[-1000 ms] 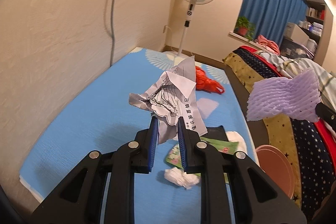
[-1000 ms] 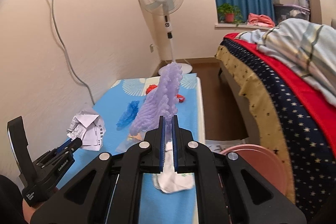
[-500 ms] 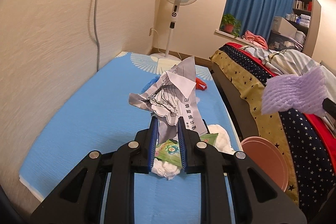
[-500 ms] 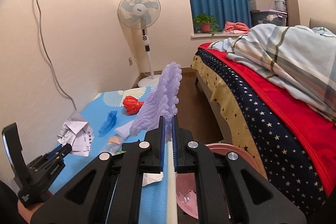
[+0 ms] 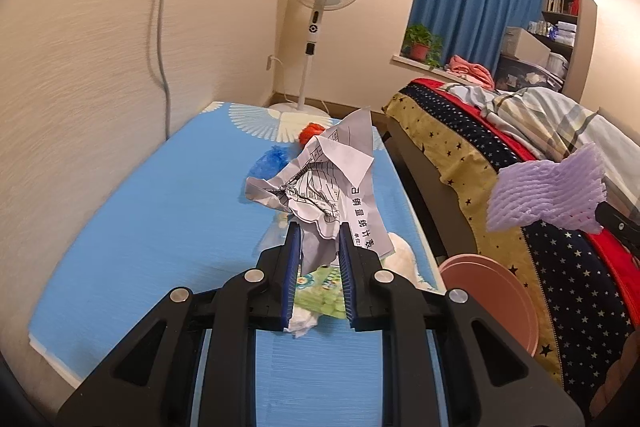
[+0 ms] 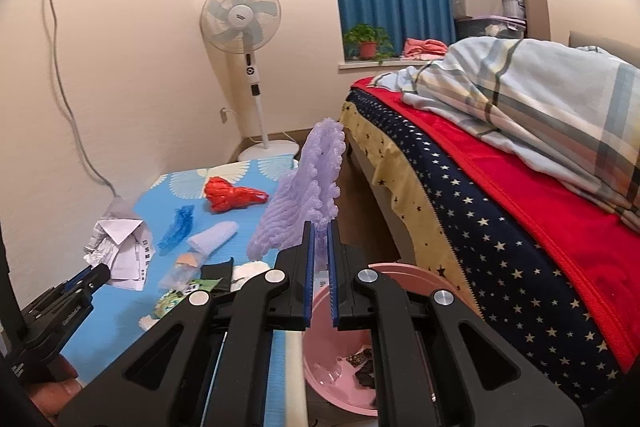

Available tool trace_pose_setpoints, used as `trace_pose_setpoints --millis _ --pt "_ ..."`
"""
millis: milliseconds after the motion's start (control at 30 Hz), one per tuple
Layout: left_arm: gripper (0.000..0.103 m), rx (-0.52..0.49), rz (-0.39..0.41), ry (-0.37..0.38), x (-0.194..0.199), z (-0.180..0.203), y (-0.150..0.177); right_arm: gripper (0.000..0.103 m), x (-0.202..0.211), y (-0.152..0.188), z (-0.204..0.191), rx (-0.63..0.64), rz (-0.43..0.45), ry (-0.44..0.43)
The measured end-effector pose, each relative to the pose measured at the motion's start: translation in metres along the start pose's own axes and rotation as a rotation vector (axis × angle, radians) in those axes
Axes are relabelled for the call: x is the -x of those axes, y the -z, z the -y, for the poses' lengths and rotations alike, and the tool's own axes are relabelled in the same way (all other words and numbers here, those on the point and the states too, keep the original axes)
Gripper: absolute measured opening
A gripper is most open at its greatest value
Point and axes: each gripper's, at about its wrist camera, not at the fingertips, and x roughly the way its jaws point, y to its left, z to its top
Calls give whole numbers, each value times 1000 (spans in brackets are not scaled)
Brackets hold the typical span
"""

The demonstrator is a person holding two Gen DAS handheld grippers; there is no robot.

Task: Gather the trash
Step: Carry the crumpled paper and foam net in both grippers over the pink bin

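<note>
Now both grippers loaded with trash, above the blue mat and the pink bin.

Left gripper (image 5: 319, 231) clamped on crumpled printed paper (image 5: 326, 183), held up over the blue mat (image 5: 168, 227). Right gripper (image 6: 319, 233) pinched tight on purple foam netting (image 6: 306, 193), standing upright between the blue pads, right above the pink bin (image 6: 340, 359) beside the mat's edge. Inside the bin, a few dark scraps. Down on the mat: red plastic bag (image 6: 228, 193), blue wrapper (image 6: 178, 229), pale foam sleeve (image 6: 212, 235), green packet (image 5: 320, 287), white tissue (image 5: 302, 321). Beyond, standing fan (image 6: 242, 23) by the wall, bed with starry cover (image 6: 500, 235) on the right.
</note>
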Motion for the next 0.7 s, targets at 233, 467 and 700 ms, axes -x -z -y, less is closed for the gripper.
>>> trace_pose_setpoints --millis 233,467,700 --pt "19 -30 -8 49 -7 21 4 6 -2 1 13 -19 -8 51" --pt "19 -58 -21 89 -16 43 9 6 -10 5 23 -26 -27 99" --pt "19 -82 -43 129 -27 65 16 6 -17 7 32 -24 -41 147"
